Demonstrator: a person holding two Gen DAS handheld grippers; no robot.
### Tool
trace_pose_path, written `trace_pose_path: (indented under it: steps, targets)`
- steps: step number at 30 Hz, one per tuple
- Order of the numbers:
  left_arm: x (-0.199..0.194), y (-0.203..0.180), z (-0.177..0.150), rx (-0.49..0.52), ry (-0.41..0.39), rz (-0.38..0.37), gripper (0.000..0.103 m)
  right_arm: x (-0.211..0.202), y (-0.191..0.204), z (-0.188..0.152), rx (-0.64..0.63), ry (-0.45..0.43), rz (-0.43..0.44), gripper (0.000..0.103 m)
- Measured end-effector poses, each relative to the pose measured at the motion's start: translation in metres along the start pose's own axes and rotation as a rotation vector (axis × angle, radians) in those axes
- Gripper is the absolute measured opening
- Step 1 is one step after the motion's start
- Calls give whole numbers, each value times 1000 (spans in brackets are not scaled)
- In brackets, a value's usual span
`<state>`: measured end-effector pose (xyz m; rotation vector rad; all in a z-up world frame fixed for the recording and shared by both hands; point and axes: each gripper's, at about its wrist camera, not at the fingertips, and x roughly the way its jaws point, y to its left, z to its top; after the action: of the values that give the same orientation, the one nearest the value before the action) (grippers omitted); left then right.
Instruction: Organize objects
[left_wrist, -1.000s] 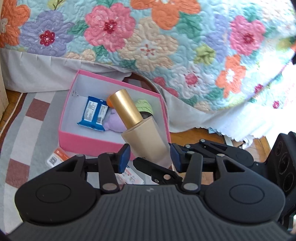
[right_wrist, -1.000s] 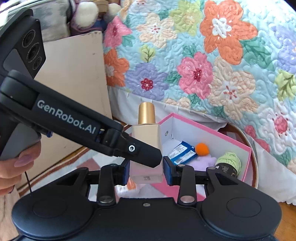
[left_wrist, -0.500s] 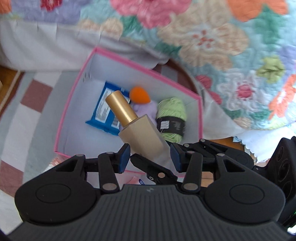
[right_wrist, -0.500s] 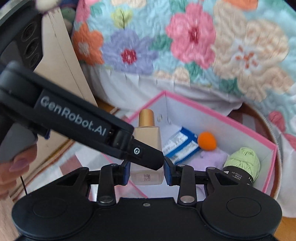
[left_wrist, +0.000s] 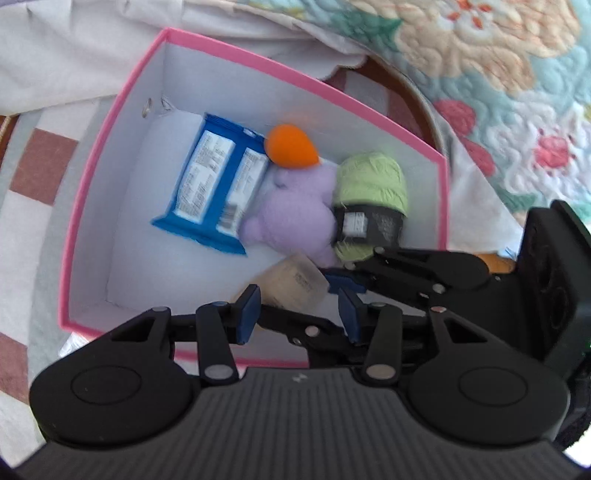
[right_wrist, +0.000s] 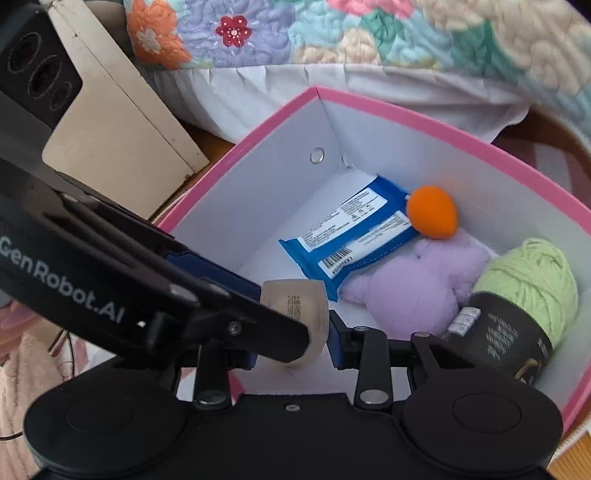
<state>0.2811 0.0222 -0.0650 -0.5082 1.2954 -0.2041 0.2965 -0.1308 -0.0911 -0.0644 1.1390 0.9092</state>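
Note:
A beige foundation bottle (left_wrist: 293, 282) with a gold cap is held between both grippers, tipped cap-down over the near side of the pink box (left_wrist: 110, 122); only its base shows in the right wrist view (right_wrist: 297, 301). My left gripper (left_wrist: 297, 308) and my right gripper (right_wrist: 291, 349) both press on it. In the box lie a blue packet (right_wrist: 351, 236), an orange ball (right_wrist: 432, 216), a purple plush toy (right_wrist: 413, 284) and a green yarn ball (right_wrist: 524, 284).
The box (right_wrist: 406, 107) stands on a checked rug (left_wrist: 40, 158) beside a bed with a flowered quilt (left_wrist: 498, 55) and white skirt. A beige board (right_wrist: 110, 110) leans at the left of the right wrist view.
Both grippers have moved forward and tilted down over the box. The bottle has tipped from upright to cap-down, so its gold cap is now hidden.

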Motion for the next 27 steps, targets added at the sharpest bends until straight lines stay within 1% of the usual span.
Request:
trace_pose_path:
  steps: [3, 5, 7, 10, 12, 14, 16, 18, 20, 22, 25, 27]
  targets:
    - [5, 7, 6, -22, -12, -3, 44, 5, -12, 5, 45, -5, 23, 40]
    - [7, 14, 8, -47, -12, -27, 45, 7, -17, 5, 62, -19, 30, 40]
    - [7, 21, 9, -65, -13, -50, 44, 8, -18, 4, 72, -30, 25, 40]
    - [8, 27, 9, -66, -22, -59, 45, 10, -13, 3, 72, -45, 2, 40]
    - [6, 31, 8, -65, -30, -63, 46, 12, -4, 6, 39, -40, -32, 40]
    - [3, 35, 8, -72, -36, -81, 47, 12, 8, 10, -27, -31, -88, 40]
    - [3, 39, 9, -102, -28, -130, 47, 9, 24, 13, -120, -5, -171, 40]
    - [4, 40, 8, -113, -20, -182, 48, 3, 33, 15, -182, 21, -231, 40]
    - [3, 40, 5, -122, -23, -227, 48, -5, 36, 16, -204, 36, -263, 40]
    - [2, 37, 3, -113, -34, -263, 48, -14, 38, 15, -225, 29, -288, 40]
    - [8, 32, 3, -99, -7, -280, 46, -17, 39, 15, -249, 53, -314, 40]
    - [10, 29, 2, -68, -4, -258, 45, -10, 38, 16, -260, 77, -335, 40]
